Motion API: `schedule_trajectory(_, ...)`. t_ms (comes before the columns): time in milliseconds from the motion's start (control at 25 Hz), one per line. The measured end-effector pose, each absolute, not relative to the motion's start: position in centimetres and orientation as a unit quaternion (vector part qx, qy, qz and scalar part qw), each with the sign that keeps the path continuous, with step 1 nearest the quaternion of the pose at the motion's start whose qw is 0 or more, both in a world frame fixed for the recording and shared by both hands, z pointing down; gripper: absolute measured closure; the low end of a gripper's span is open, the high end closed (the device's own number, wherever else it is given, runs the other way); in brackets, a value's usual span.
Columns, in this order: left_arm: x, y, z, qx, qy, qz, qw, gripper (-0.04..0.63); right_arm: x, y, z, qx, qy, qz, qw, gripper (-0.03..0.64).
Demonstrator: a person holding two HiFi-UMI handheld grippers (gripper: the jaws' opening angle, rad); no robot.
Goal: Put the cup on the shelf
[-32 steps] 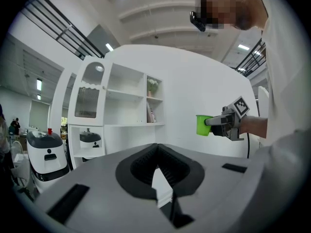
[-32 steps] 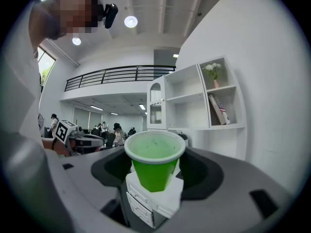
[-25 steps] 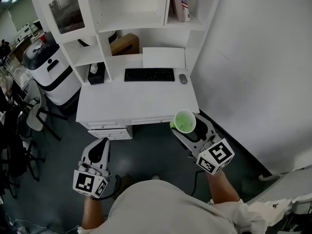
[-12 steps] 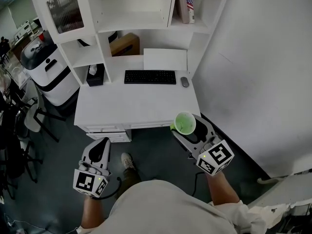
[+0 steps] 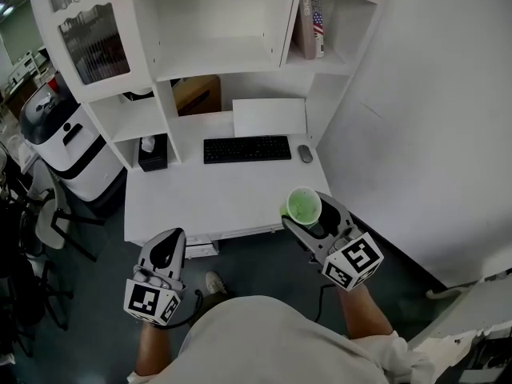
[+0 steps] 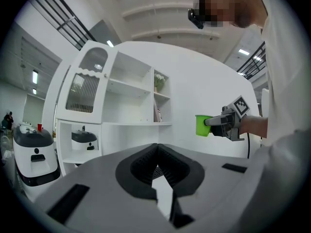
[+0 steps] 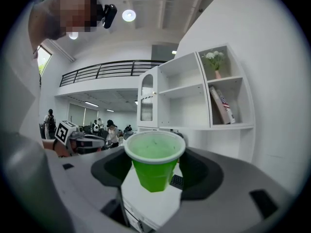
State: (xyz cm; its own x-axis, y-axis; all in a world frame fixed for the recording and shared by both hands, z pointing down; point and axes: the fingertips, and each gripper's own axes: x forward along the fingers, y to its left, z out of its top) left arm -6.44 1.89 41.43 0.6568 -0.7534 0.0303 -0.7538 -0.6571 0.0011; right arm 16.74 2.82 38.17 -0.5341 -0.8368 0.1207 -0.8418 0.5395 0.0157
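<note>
A green plastic cup [image 5: 304, 205] stands upright between the jaws of my right gripper [image 5: 308, 213], which is shut on it; it hangs over the front right corner of the white desk [image 5: 216, 202]. The right gripper view shows the cup [image 7: 154, 161] held just below its rim, empty. The white shelf unit [image 5: 212, 54] rises behind the desk, its wide middle shelf bare. My left gripper [image 5: 166, 248] hangs low at the desk's front left, its jaws closed together with nothing in them. From the left gripper view the cup [image 6: 202, 125] is off to the right.
On the desk lie a black keyboard [image 5: 246, 149], a mouse [image 5: 305, 154] and a white board [image 5: 270, 117]. Books [image 5: 312, 24] lean in the right shelf compartment. A black tissue box [image 5: 152, 152] sits in the left nook. A white wall [image 5: 432, 118] runs along the right.
The view has tipped up and come closer to the desk, showing more of the shelves. Both grippers hold their poses, the cup still gripped in the right one.
</note>
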Motion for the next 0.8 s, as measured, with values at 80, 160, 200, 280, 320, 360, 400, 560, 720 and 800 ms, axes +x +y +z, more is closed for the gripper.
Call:
schedule_trajectory(80,-7.2,-0.3,41.3,0.914,-0.406,0.015,0.005,0.595,16.0,0.9,37.9,0.489,-0.87,0.02,0.056,0.304)
schedule_trajectory(160,-8.1,-2.4,41.1,0.918,-0.396,0.016,0.002,0.595,15.2,-0.9,37.5,0.499,-0.865,0.018,0.055,0.304)
schedule_trajectory(200,-8.5,-3.4,40.9,0.92,-0.391,0.017,0.0,0.595,14.9,-1.7,37.3,0.504,-0.862,0.018,0.054,0.304)
schedule_trajectory(280,-9.4,-5.3,40.6,0.925,-0.381,0.018,-0.003,0.595,14.2,-3.3,37.0,0.515,-0.855,0.018,0.051,0.304)
schedule_trajectory(320,-9.9,-6.1,40.5,0.926,-0.377,0.018,-0.004,0.595,13.8,-4.0,36.8,0.52,-0.853,0.018,0.049,0.304)
schedule_trajectory(360,-10.4,-6.9,40.4,0.928,-0.373,0.019,-0.004,0.595,13.3,-4.7,36.7,0.523,-0.851,0.019,0.048,0.304)
schedule_trajectory(400,-10.9,-7.6,40.3,0.929,-0.37,0.019,-0.004,0.595,12.9,-5.4,36.5,0.526,-0.849,0.019,0.047,0.304)
schedule_trajectory(560,-12.1,-9.9,40.4,0.931,-0.364,0.016,0.002,0.595,11.4,-7.6,36.3,0.531,-0.846,0.02,0.048,0.304)
schedule_trajectory(720,-12.6,-11.8,40.7,0.933,-0.36,0.013,0.007,0.595,10.8,-9.5,36.4,0.533,-0.845,0.022,0.051,0.304)
schedule_trajectory(800,-12.7,-12.7,40.9,0.932,-0.361,0.012,0.007,0.595,10.7,-10.6,36.4,0.531,-0.846,0.021,0.051,0.304)
